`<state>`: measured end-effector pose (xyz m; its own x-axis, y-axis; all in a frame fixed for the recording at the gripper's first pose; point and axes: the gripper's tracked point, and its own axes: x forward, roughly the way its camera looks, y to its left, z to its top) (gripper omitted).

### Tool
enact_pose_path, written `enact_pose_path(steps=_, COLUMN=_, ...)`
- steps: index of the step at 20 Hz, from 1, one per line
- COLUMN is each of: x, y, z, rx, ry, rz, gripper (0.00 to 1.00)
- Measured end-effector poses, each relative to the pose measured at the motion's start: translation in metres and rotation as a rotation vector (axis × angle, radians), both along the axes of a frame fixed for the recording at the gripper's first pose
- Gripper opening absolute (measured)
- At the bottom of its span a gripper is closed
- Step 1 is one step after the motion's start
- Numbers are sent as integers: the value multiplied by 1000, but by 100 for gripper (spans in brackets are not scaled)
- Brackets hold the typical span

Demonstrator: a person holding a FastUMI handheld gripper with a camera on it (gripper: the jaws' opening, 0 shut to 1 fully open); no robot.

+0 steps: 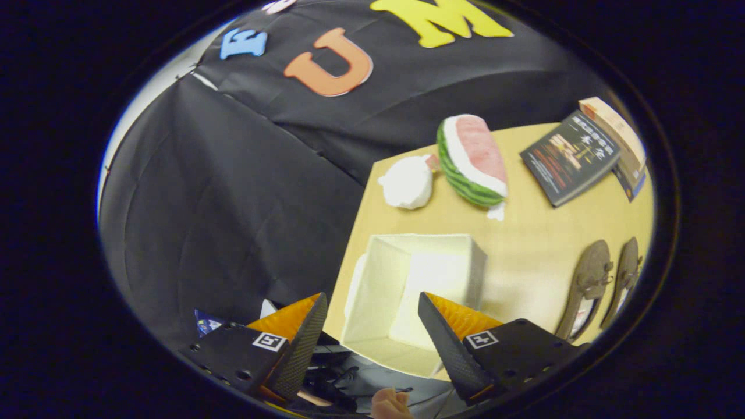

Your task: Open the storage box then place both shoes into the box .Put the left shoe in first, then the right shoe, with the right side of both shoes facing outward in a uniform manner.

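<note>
An open, empty white storage box [407,291] sits on the light wooden table [535,256], its opening facing up, just ahead of and between my fingers. My gripper [369,302] is open above the box's near rim with nothing between the fingers. Two brown shoes lie side by side on the table to the right of the box: one shoe [588,285] nearer the box, the other shoe [624,276] beyond it.
Beyond the box lie a white crumpled bag [408,182] and a plush watermelon slice [472,160]. A dark book [569,157] and a tan box [614,128] sit at the far right. The table's left edge drops off beside the box. A person's hand [390,404] shows below the fingers.
</note>
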<state>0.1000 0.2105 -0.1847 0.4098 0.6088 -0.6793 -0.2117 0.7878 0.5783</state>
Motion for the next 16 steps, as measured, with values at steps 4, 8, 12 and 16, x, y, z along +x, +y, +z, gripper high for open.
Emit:
enact_pose_path(steps=4, x=9, y=-95, z=-32, rx=-62, ry=26, rz=-71, gripper=96)
enact_pose_path(steps=8, x=3, y=-184, z=-73, rx=-194, ry=38, rz=-98, gripper=96)
enact_pose_path(steps=12, x=-13, y=-243, z=-116, rx=-298, ry=95, rz=-103, gripper=96)
enact_pose_path(steps=16, x=-23, y=-279, z=-158, rx=-388, ry=160, rz=-103, gripper=95)
